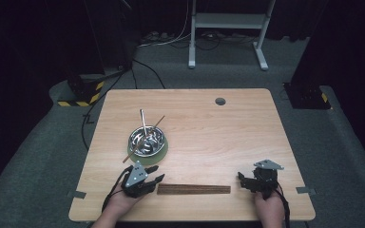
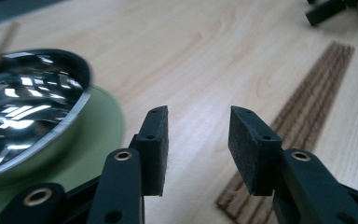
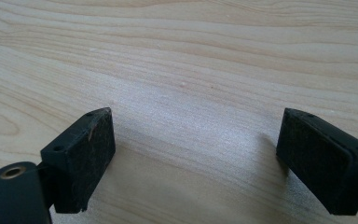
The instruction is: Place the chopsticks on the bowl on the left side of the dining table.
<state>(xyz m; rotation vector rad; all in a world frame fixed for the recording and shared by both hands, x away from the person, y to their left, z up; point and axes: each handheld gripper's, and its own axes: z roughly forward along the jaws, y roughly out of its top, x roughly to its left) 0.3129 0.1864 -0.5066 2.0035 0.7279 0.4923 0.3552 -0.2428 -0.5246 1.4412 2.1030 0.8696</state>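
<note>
tool tips first: the left tool point(image 1: 158, 174) has its black jaws parted with only bare table point(image 2: 205, 56) between them, so it grasps nothing. the right tool point(image 1: 242, 180) is released too, jaws wide over plain wood.

taking the steel bowl point(image 1: 145, 138) as landmark: the left tool is just below it at the near side, and the brown ridged mat point(image 1: 194, 189) lies near the bowl's lower right, flat on the table, between the two tools. the bowl sits on a green plate point(image 1: 163, 150), with thin sticks point(image 1: 145, 124) leaning out of it.

i judge the mat to be light, thin and rather stiff along its length, maybe bending across the ridges. the ridges should give good friction. because it lies flat, a grasp at one short end, with one jaw slid under the edge, looks most safe to me. the steel bowl seems slippery and could tip the sticks.
</note>
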